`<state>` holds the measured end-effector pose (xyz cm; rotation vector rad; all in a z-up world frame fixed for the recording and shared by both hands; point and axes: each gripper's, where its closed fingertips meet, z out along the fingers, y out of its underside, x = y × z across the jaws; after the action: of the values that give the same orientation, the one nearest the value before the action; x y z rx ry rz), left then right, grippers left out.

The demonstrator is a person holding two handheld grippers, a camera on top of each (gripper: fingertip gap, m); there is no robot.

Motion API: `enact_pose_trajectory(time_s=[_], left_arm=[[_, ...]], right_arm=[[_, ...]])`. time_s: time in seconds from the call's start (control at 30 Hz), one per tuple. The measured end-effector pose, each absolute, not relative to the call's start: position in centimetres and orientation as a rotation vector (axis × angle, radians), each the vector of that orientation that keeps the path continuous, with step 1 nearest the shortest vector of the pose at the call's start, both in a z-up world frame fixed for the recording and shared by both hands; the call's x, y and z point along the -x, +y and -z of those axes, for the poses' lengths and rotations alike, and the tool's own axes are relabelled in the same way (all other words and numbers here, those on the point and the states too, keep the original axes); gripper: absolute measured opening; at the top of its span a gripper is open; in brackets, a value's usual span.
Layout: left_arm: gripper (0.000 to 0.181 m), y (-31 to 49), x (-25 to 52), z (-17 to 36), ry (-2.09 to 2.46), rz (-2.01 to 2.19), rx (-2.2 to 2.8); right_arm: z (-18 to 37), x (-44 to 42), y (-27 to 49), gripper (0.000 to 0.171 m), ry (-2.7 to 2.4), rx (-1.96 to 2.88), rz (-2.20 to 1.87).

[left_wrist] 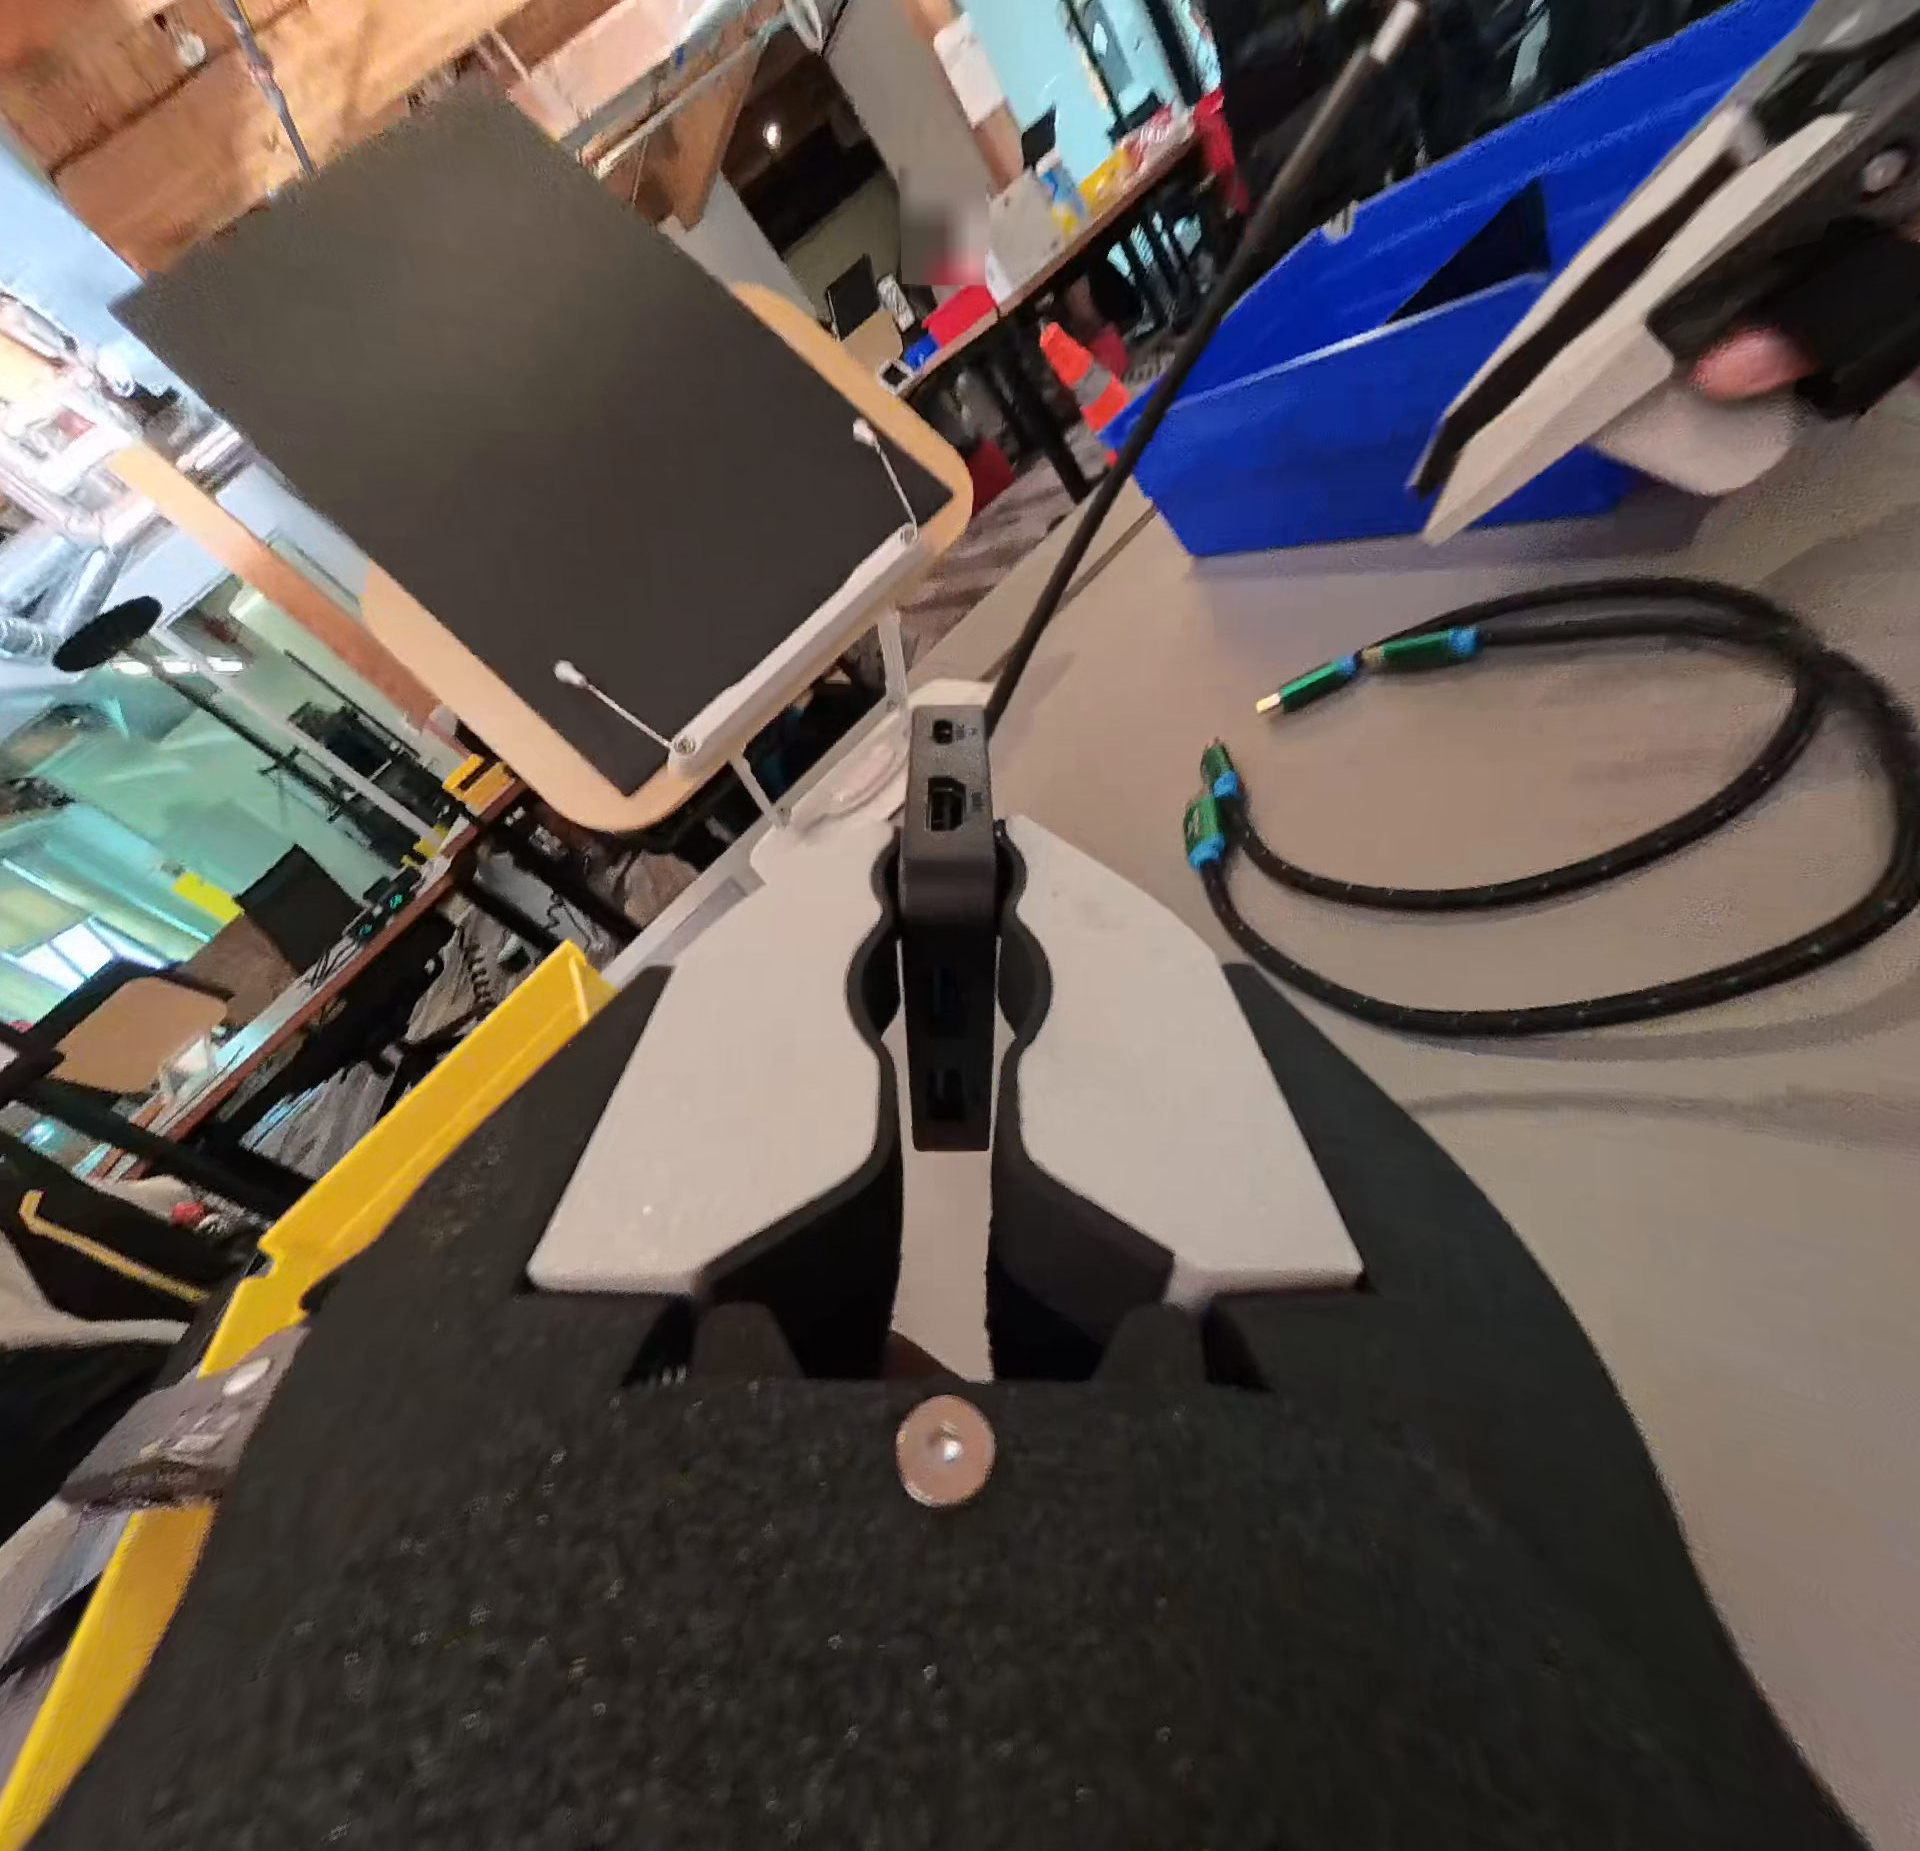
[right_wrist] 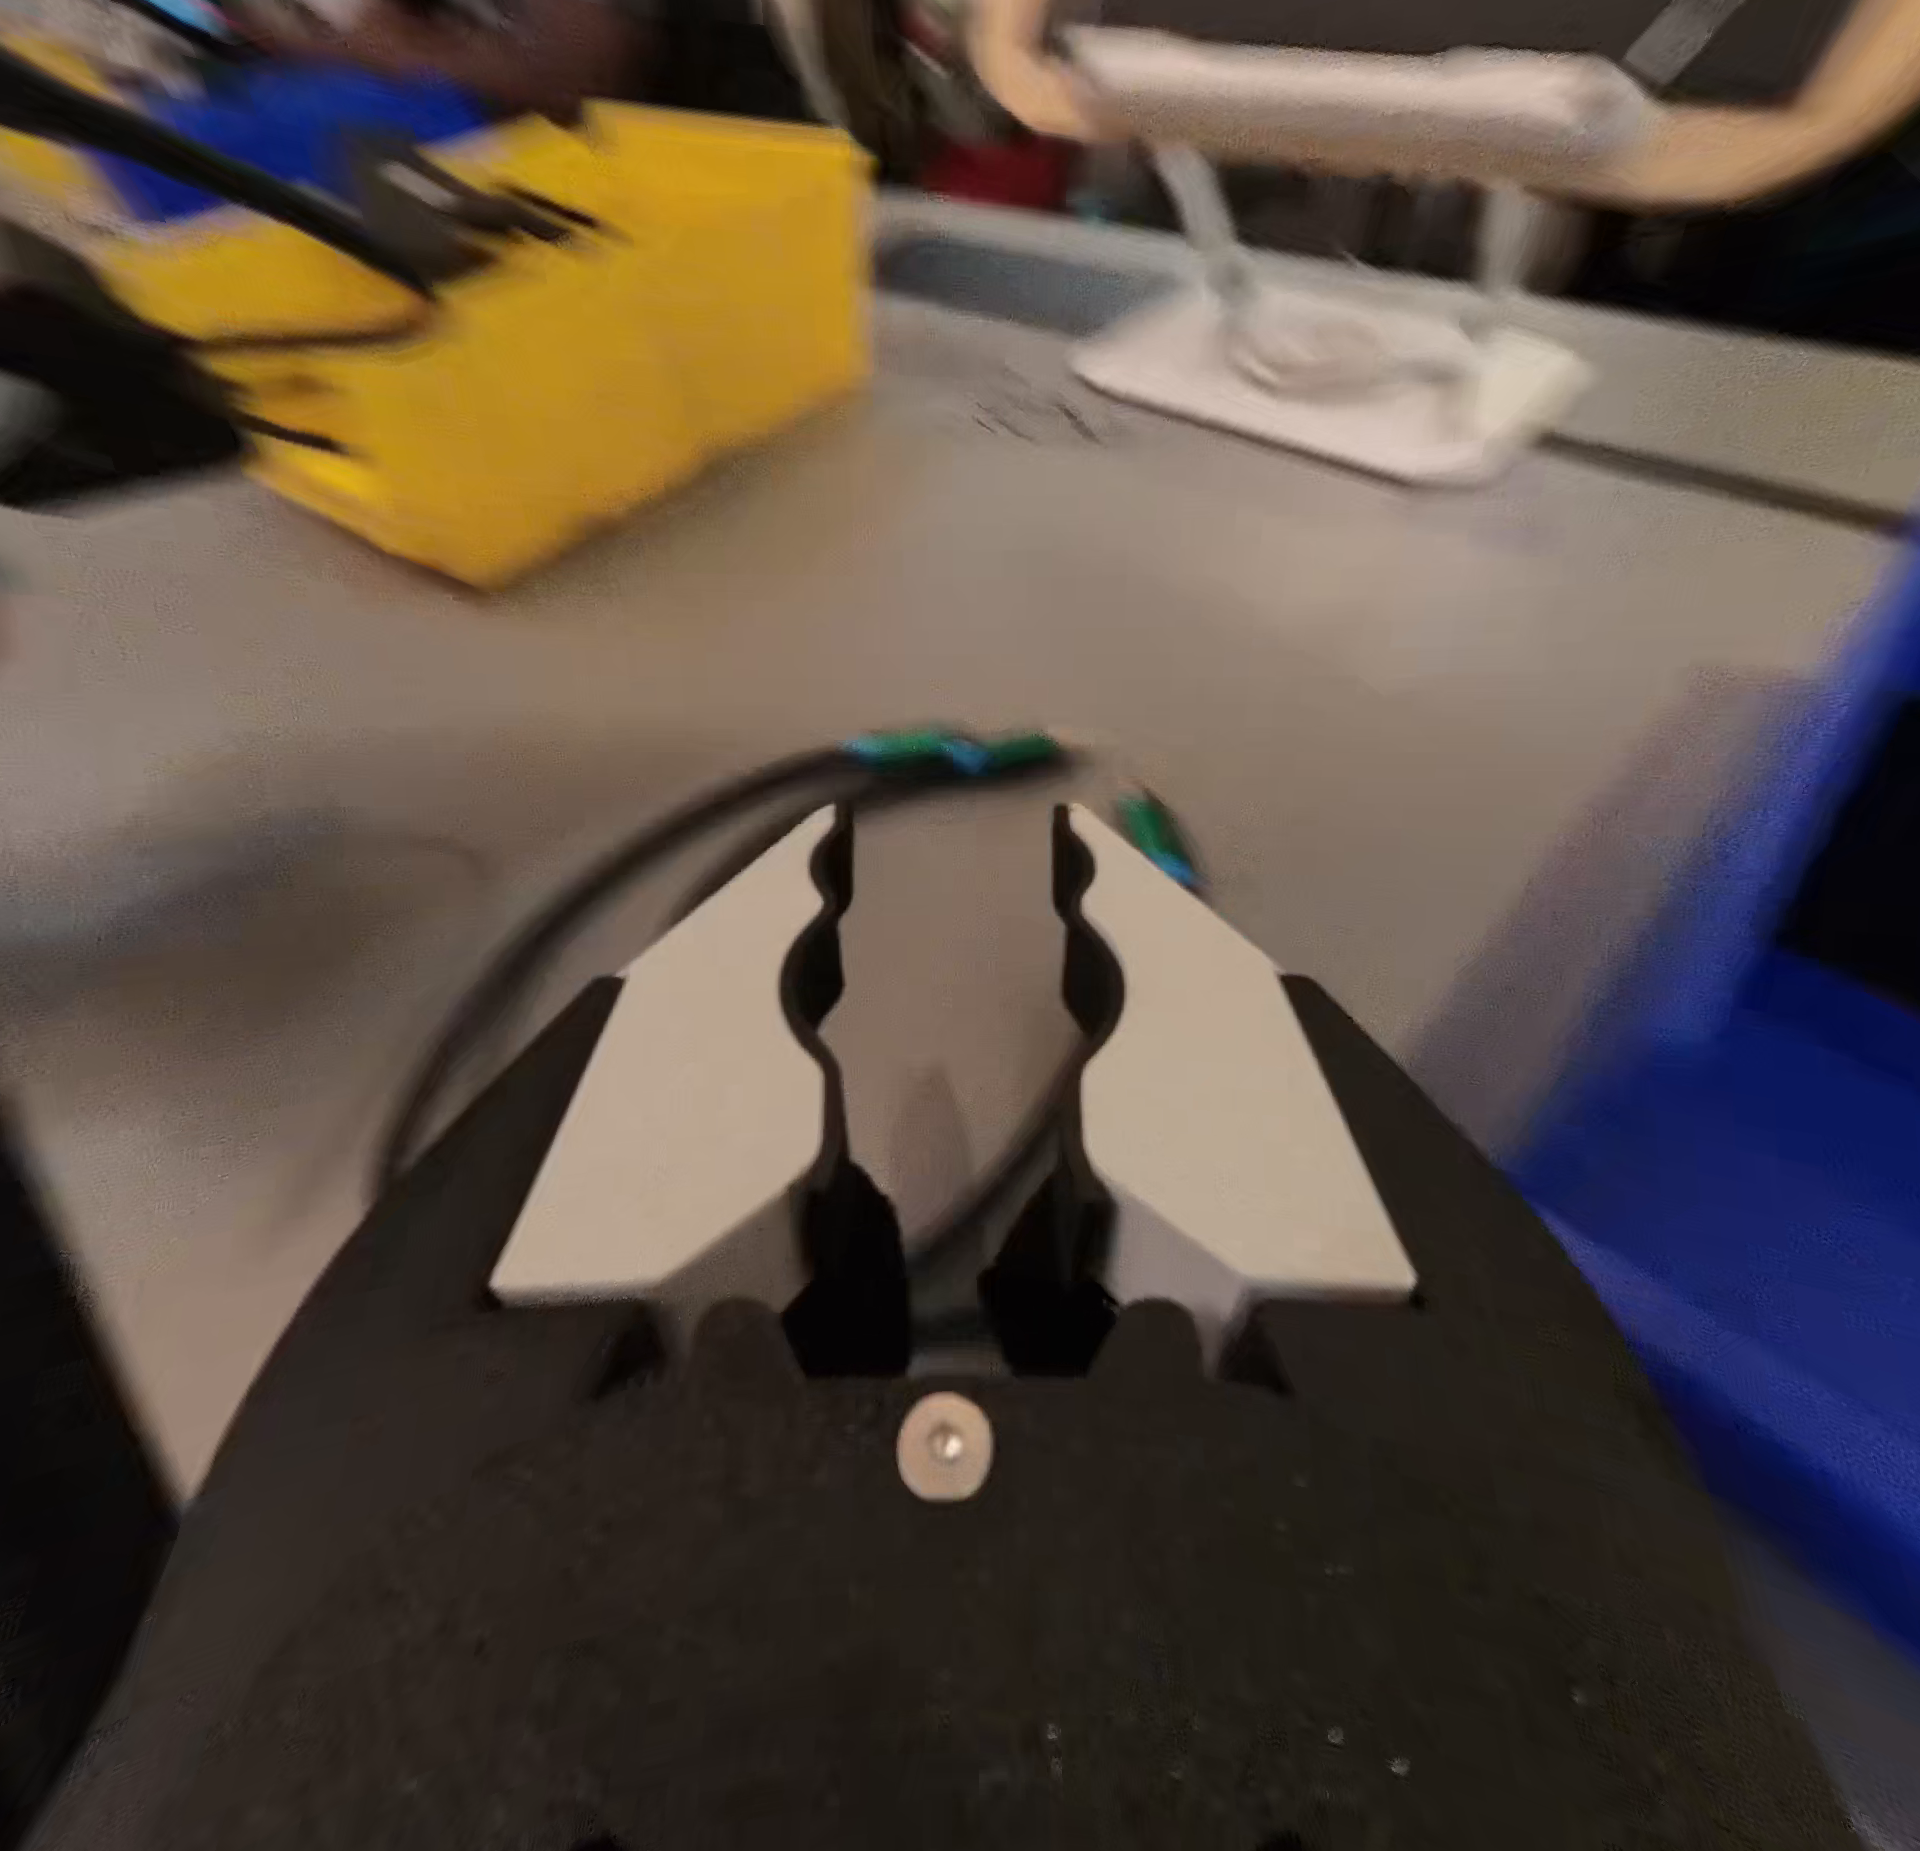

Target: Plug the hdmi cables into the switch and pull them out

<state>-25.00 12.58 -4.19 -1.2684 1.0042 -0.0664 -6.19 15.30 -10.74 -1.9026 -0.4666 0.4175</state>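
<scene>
1. Left gripper (left_wrist: 945, 866): jaws closed on the switch (left_wrist: 943, 928), a slim black box held on edge above the grey table (left_wrist: 1558, 1230); its visible ports stand empty.
2. Right gripper (right_wrist: 951, 825): jaws partly open, holding nothing, hovering over the cable ends.
3. Cables (left_wrist: 1662, 928): black, braided, looped on the table, well clear of the switch; plugs (left_wrist: 1210, 804) green with blue collars.
4. Judgement: no plugging done; every insertion and removal remains.

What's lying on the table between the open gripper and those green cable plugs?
Nothing: in the right wrist view, only bare grey table shows between the right gripper and the green plugs just ahead.
</scene>
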Motion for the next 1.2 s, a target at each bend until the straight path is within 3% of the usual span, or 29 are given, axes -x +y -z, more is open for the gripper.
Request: enact_pose_trajectory(time_s=[0.1, 0.23, 0.37, 0.43, 0.5, 0.67, 0.93, 1.2], left_arm=[[0.013, 12.9, 24.8, 5.2, 1.019, 0.042, 1.305], [0.013, 12.9, 24.2, 6.4, 1.062, 0.034, 1.337], [0.013, 13.3, 24.5, 6.7, 1.058, 0.016, 1.354], [0.013, 13.8, 24.9, 6.8, 1.035, 0.019, 1.383], [0.013, 14.3, 25.3, 6.9, 1.009, 0.029, 1.415], [0.013, 15.2, 26.4, 7.3, 0.973, 0.021, 1.469], [0.014, 16.1, 27.7, 6.9, 0.923, -0.019, 1.489], [0.014, 15.5, 27.4, 6.2, 0.932, -0.06, 1.443]], right_arm=[[14.2, 3.9, 15.3, 0.028, -0.363, 2.065, -0.365], [17.7, 4.0, 14.8, 0.027, -0.298, 2.249, -0.413], [19.0, 3.5, 15.0, 0.025, -0.315, 2.301, -0.34], [19.1, 3.7, 15.0, 0.01, -0.329, 2.305, -0.345], [19.0, 3.5, 15.1, 0.009, -0.338, 2.316, -0.341], [13.0, 2.0, 16.2, 0.005, -0.378, 2.1, -0.157], [1.5, 4.6, 14.0, 0.006, -0.737, 1.599, 0.495], [2.2, 8.3, 13.0, 0.006, -0.923, 1.623, 0.44]])
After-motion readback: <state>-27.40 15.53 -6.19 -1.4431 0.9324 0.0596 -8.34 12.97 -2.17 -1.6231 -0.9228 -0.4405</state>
